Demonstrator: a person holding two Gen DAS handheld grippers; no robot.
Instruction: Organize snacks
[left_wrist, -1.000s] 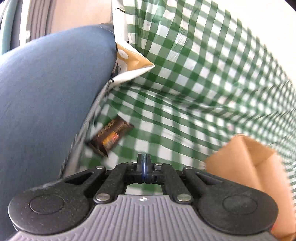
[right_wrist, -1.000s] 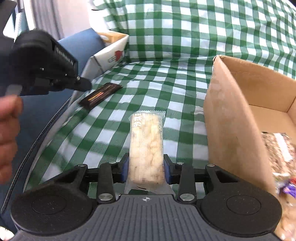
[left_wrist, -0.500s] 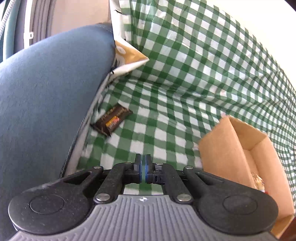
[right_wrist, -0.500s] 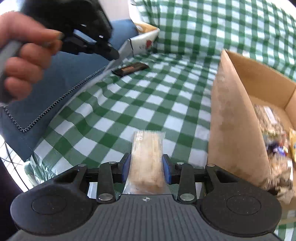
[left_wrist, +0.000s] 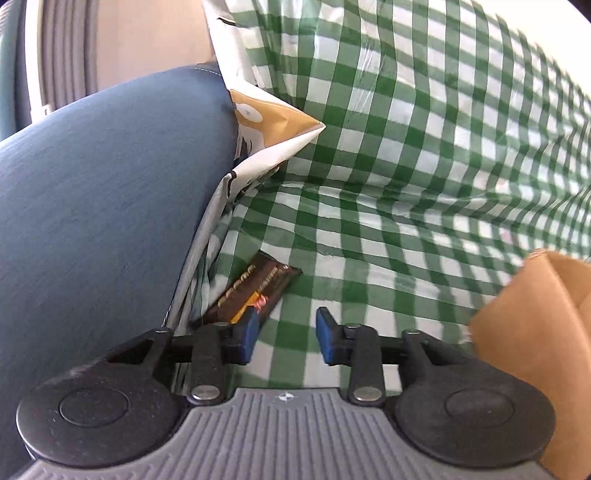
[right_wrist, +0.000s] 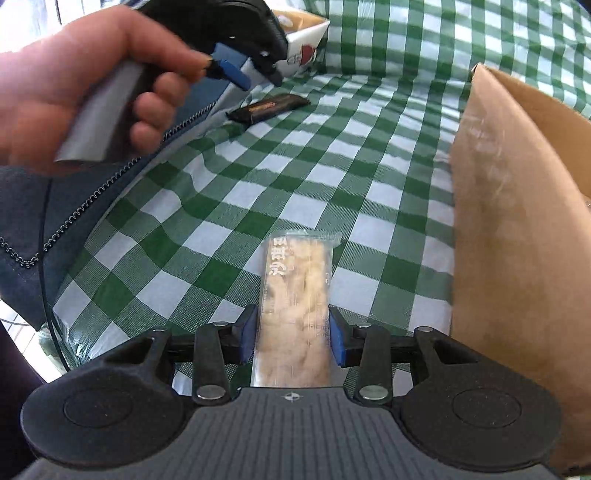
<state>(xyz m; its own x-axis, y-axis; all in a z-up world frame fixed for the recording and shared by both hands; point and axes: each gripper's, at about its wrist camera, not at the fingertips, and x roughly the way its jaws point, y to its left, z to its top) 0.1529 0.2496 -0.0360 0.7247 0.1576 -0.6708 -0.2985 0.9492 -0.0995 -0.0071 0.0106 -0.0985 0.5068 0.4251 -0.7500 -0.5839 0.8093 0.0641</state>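
Note:
A dark brown chocolate bar (left_wrist: 255, 291) lies on the green checked cloth beside a blue cushion; it also shows in the right wrist view (right_wrist: 267, 108). My left gripper (left_wrist: 283, 334) is open, just in front of the bar, its left pad close to the bar's near end. In the right wrist view the left gripper (right_wrist: 251, 75) hovers above and left of the bar. My right gripper (right_wrist: 293, 336) is shut on a pale rice-crisp bar (right_wrist: 297, 291) in clear wrap, held above the cloth left of the cardboard box (right_wrist: 517, 236).
A blue cushion (left_wrist: 103, 206) with a zip edge borders the cloth on the left. A white and tan paper carton (left_wrist: 273, 136) stands at the back. The cardboard box (left_wrist: 535, 332) sits to the right. The checked cloth (right_wrist: 295, 177) rises up the back.
My left gripper has opened and moved down toward the chocolate bar. My right gripper, still holding the rice-crisp bar, has pulled back and turned a little left; the box contents have left its view.

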